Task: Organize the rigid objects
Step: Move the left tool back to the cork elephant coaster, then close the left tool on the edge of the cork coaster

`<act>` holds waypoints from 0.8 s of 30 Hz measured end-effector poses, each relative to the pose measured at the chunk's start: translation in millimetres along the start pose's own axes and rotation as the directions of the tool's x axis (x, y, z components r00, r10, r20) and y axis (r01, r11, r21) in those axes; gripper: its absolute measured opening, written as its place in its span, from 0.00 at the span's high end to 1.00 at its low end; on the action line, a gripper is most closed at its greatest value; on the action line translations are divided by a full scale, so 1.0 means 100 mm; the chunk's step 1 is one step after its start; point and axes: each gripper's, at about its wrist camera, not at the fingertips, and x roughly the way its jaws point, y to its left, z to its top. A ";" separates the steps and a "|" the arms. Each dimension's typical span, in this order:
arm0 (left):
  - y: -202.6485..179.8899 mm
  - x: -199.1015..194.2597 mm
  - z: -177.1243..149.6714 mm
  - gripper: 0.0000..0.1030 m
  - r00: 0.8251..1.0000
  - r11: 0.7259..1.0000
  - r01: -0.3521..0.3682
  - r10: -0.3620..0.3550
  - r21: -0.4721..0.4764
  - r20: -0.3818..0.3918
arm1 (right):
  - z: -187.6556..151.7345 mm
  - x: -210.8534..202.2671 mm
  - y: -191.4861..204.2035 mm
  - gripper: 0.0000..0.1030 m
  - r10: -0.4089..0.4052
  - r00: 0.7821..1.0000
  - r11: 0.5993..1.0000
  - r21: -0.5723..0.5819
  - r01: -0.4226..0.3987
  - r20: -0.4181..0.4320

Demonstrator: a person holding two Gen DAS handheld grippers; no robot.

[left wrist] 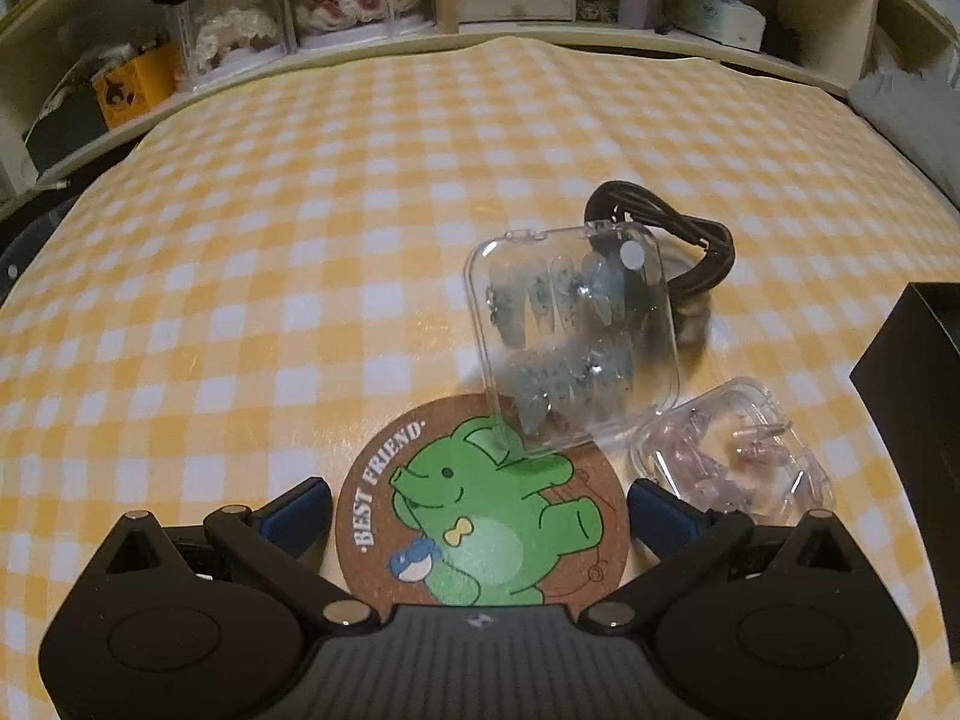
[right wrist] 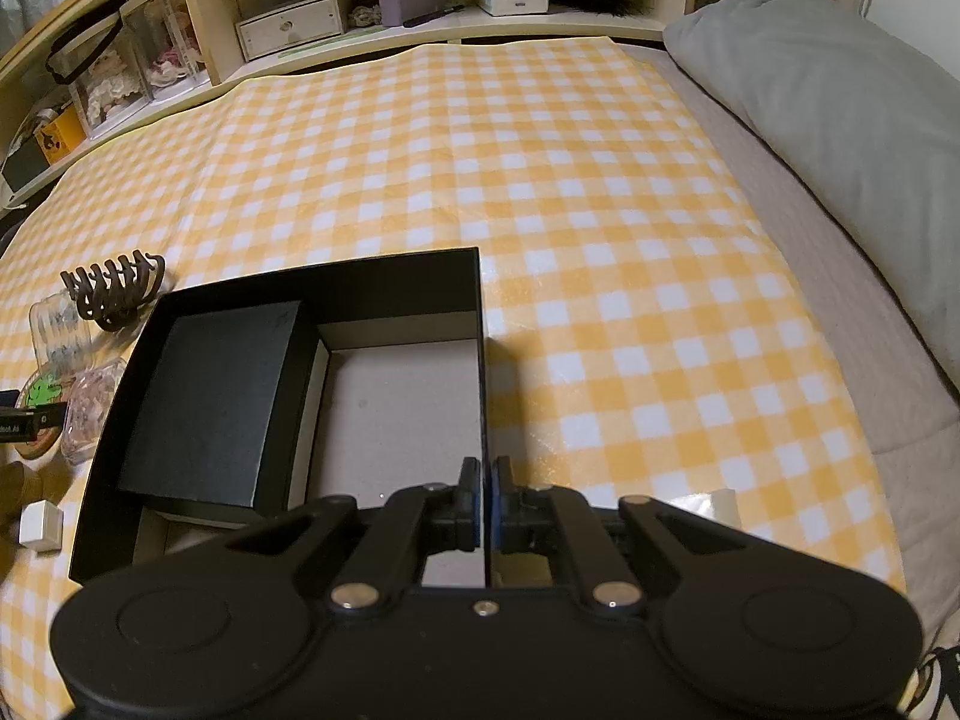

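The left gripper (left wrist: 480, 501) stands wide open, its two blue-tipped fingers either side of the round coaster (left wrist: 480, 510), which lies flat on the checked cloth (left wrist: 270, 240) directly ahead and holds nothing yet. A clear case of blue nails (left wrist: 570, 336) leans on the coaster's far edge; a smaller clear case (left wrist: 732, 456) sits just right. The right gripper (right wrist: 486, 504) is pinched onto the right wall of the black box (right wrist: 480, 312), likely steadying it. The box lies to the coaster's right, so the left hand is nearer.
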 end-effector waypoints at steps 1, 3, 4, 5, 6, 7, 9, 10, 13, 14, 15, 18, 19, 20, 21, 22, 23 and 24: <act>-0.01 0.00 -0.01 0.01 1.000 1.000 0.000 0.000 0.005 0.002 | 0.00 0.01 -0.01 0.96 0.000 1.000 1.000 0.001 0.000 -0.001; 0.00 0.01 0.02 0.03 1.000 1.000 0.008 -0.008 0.009 -0.003 | 0.00 0.02 -0.02 0.96 0.001 1.000 1.000 0.001 -0.001 -0.003; 0.00 0.01 0.03 0.04 1.000 1.000 0.012 -0.012 0.015 -0.006 | 0.01 0.02 -0.02 0.96 0.001 1.000 1.000 0.001 -0.001 -0.004; 0.00 0.01 0.04 0.04 1.000 1.000 0.013 -0.013 0.023 -0.014 | 0.01 0.03 -0.01 0.96 0.000 1.000 1.000 0.002 0.000 -0.005; -0.01 0.00 0.05 0.04 1.000 0.999 0.018 -0.017 0.029 -0.023 | 0.01 0.03 -0.02 0.96 0.000 1.000 1.000 0.002 0.000 -0.005; -0.01 -0.01 0.05 0.04 0.999 0.999 0.022 -0.021 0.033 -0.031 | 0.02 0.03 -0.02 0.96 -0.001 1.000 1.000 0.003 0.001 -0.005; -0.03 -0.03 0.06 0.04 0.999 0.999 0.025 -0.024 0.037 -0.049 | 0.02 0.03 -0.02 0.96 -0.002 1.000 1.000 0.002 0.002 -0.004; -0.04 -0.05 0.06 0.04 0.998 0.999 0.025 -0.023 0.034 -0.062 | 0.02 0.03 -0.02 0.96 -0.002 1.000 1.000 0.003 0.002 -0.004; -0.07 -0.11 0.08 0.04 0.996 1.000 0.024 -0.023 0.006 -0.088 | 0.03 0.04 -0.02 0.96 0.000 1.000 1.000 0.006 0.000 -0.004; -0.08 -0.14 0.09 0.04 0.996 1.000 0.023 -0.023 -0.004 -0.086 | 0.03 0.04 -0.02 0.96 0.000 1.000 1.000 0.006 0.000 -0.004; -0.08 -0.19 0.10 0.04 0.996 1.000 0.021 -0.022 -0.011 -0.081 | 0.03 0.04 -0.03 0.96 0.001 1.000 1.000 0.006 -0.001 -0.004; -0.12 -0.37 0.18 0.04 0.998 0.999 0.035 -0.036 -0.037 -0.043 | 0.02 0.04 -0.01 0.96 0.000 1.000 1.000 0.007 0.000 -0.003; -0.15 -0.43 0.20 0.04 0.999 0.998 0.042 -0.043 -0.044 -0.025 | 0.02 0.04 -0.01 0.96 0.000 1.000 1.000 0.007 0.000 -0.003; -0.17 -0.50 0.23 0.04 0.999 0.998 0.050 -0.050 -0.045 -0.004 | 0.02 0.04 -0.02 0.96 0.001 1.000 1.000 0.007 -0.001 -0.003; -0.19 -0.55 0.26 0.04 0.998 0.997 0.056 -0.056 -0.043 0.012 | 0.02 0.04 -0.02 0.96 0.000 1.000 1.000 0.007 0.000 -0.003; -0.22 -0.61 0.28 0.04 0.998 0.997 0.060 -0.059 -0.040 0.026 | 0.02 0.04 -0.01 0.96 -0.001 1.000 1.000 0.007 0.001 -0.003; -0.25 -0.66 0.29 0.04 0.997 0.997 0.064 -0.062 -0.038 0.039 | 0.02 0.04 -0.01 0.96 -0.001 1.000 1.000 0.007 0.001 -0.003; -0.29 -0.71 0.30 0.04 0.996 0.997 0.069 -0.067 -0.036 0.053 | 0.02 0.04 -0.02 0.96 -0.002 1.000 1.000 0.006 0.002 -0.002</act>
